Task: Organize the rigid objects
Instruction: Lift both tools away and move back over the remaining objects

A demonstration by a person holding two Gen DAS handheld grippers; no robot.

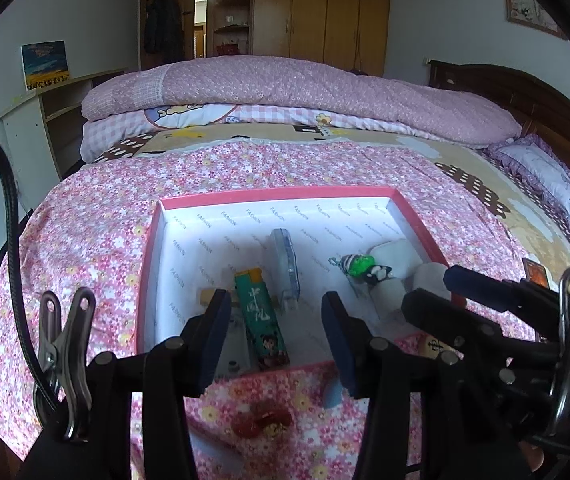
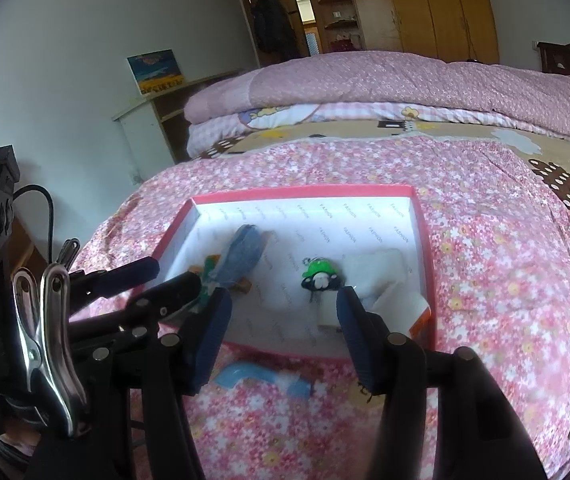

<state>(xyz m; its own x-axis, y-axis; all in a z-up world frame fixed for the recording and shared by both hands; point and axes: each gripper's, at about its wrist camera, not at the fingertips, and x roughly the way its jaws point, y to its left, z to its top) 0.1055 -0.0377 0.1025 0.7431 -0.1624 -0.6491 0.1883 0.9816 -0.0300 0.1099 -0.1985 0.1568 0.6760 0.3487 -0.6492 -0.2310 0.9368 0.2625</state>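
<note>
The left gripper hangs over the near rim of the pink box, jaws spread with nothing pinched. Straight ahead between its fingers lies a green pack, with a clear blue case just beyond it and a green keychain ahead to the right. A red trinket sits on the bed under the gripper, outside the box. The right gripper hovers beside it at the same rim, jaws also spread and empty. The keychain lies just ahead of it, white items ahead to the right, and a blue piece on the bed beneath it.
</note>
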